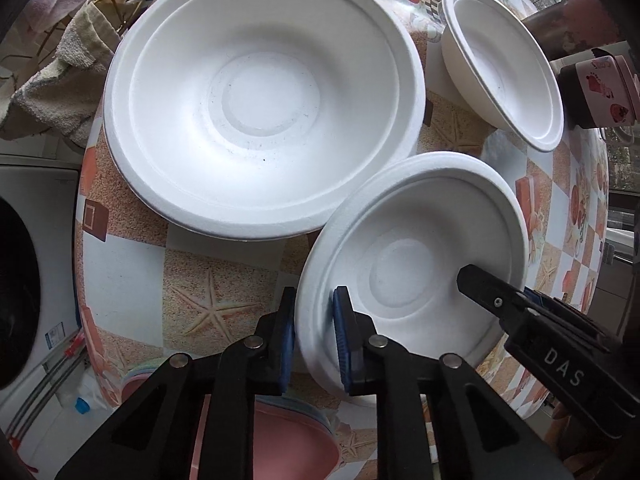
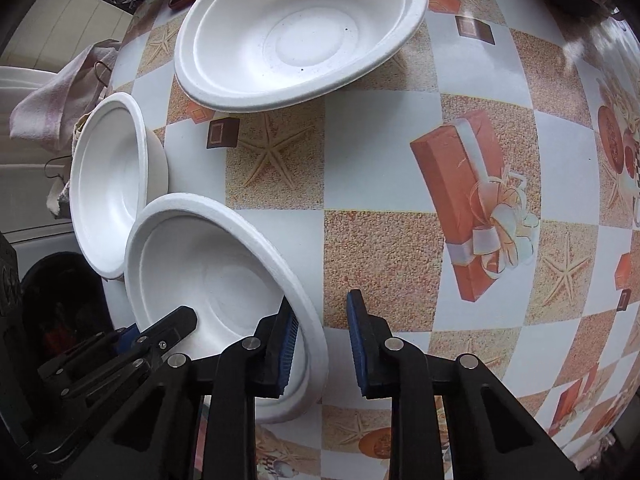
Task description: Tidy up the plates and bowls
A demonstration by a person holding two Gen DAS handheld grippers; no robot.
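- I look down on a worktop [image 2: 380, 248] covered in a checked cloth with starfish and gift boxes printed on it. Three white foam dishes sit on it, all with their mouths facing up.
- All three are round, so none has a long axis.
- The near bowl [image 1: 404, 276] is at the worktop's edge, closest to both cameras. Beyond it sits the large bowl [image 1: 264, 108]. Their rims look close, but I cannot tell whether they touch. The small bowl [image 1: 504, 64] stands apart, at the far side.
- My left claw [image 1: 315, 312] points steeply down and is clenched on the near bowl's wall, with one blue pad inside and one outside.
- My right claw [image 2: 320, 320] straddles the opposite side of the same rim. Its inner pad rests against the inside wall, and the outer pad stands clear of the rim, so it has not gripped yet.
- The white letters "DAS" [image 1: 564, 368] show on the right claw's black body.
- A mug [image 1: 604, 84] with red prints stands by the small bowl. I cannot read any words on it.
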